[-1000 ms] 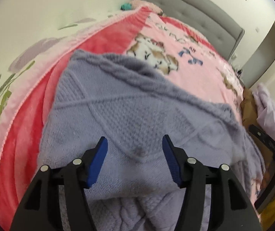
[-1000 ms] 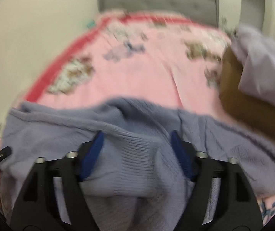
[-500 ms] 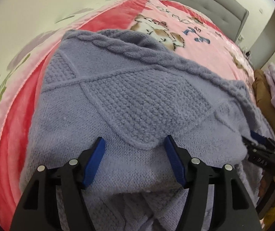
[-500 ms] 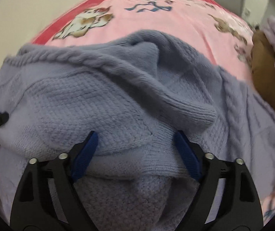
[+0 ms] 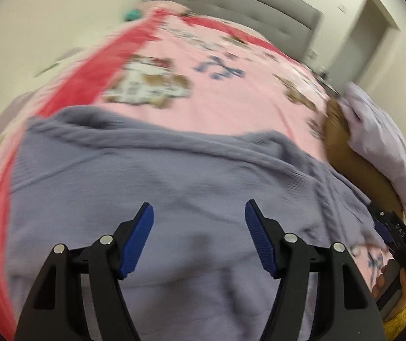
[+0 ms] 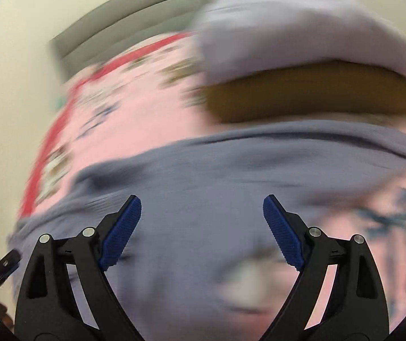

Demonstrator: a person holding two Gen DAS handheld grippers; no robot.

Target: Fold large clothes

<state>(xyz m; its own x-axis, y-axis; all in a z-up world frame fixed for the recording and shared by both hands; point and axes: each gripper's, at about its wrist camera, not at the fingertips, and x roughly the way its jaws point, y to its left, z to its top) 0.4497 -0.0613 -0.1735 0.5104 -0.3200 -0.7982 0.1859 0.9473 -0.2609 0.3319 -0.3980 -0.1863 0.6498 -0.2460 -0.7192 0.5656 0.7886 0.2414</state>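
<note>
Two hand-held grippers, left (image 5: 199, 218) and right (image 6: 202, 211), gape over one seemingly folded sweater (image 5: 174, 176).

Left gripper (image 5: 199, 221): jaws spread wide, blue pads (image 5: 137, 241) bare, nothing between them, poised above the sweater (image 5: 174, 184). Right gripper (image 6: 202, 216): jaws wide apart too, pads (image 6: 284, 233) bare, also above the sweater. Right view heavily motion-blurred; right gripper and its hand (image 5: 384, 281) show at sweater's right edge in left view

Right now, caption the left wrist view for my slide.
Open left tongs over the lavender knit sweater on the pink blanket.
</note>
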